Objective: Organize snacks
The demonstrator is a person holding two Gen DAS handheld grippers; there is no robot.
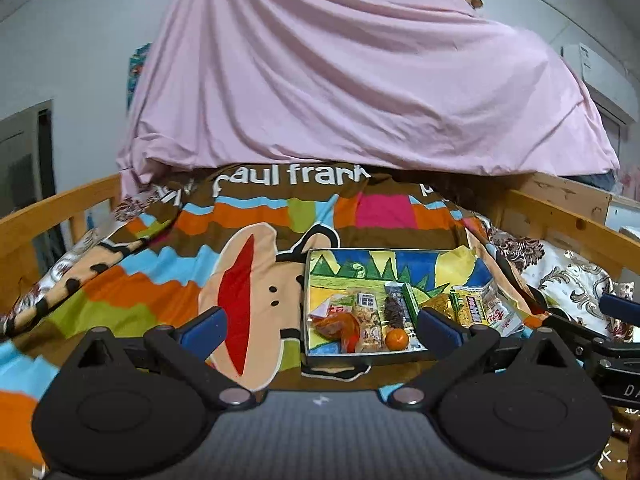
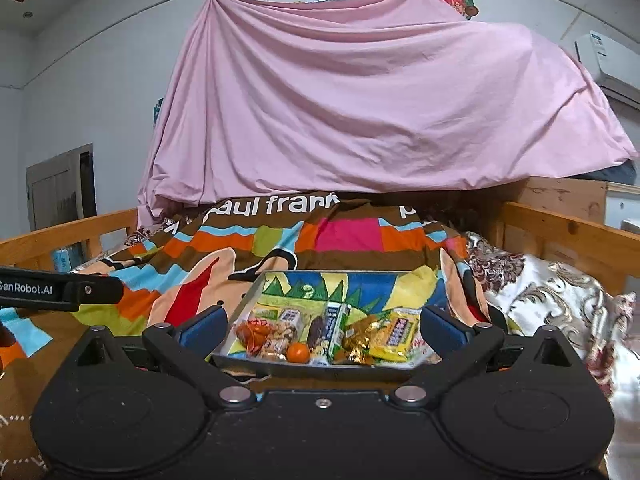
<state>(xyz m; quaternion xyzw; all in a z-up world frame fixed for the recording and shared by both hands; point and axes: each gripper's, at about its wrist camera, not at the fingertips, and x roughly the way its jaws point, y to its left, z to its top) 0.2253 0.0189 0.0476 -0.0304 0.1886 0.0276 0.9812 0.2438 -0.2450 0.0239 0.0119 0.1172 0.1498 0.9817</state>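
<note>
The left gripper (image 1: 322,326) stands with its jaws spread wide and nothing between them, hanging above the patterned bedspread (image 1: 168,264) just short of the tray (image 1: 316,256). The right gripper (image 2: 322,326) is spread as wide as well, empty, and faces the tray's near rim head-on.

The snacks all lie inside the tray, crowded along its near edge. Going left to right in the right wrist view: a crinkled orange wrapper (image 2: 254,332), a clear bag of nuts (image 2: 284,330), a small orange fruit (image 2: 299,353), a dark bar with a green-and-white pack (image 2: 334,326) beside it, gold-foil sweets (image 2: 360,338), and a yellow packet (image 2: 394,334) at the right end.

The likeliest trouble is the crowding. The packets touch and overlap, so a wide jaw coming down on one would probably catch its neighbour and drag it out of order. The round fruit could roll when nudged, or be squashed by a firm pinch. The foil and clear bags look slippery and may slide out of a closing grip. The tray rests on soft bedding, so a push on its rim could tilt it and shift everything. The two grippers are close together, and reaching for adjoining items might knock them into each other.
</note>
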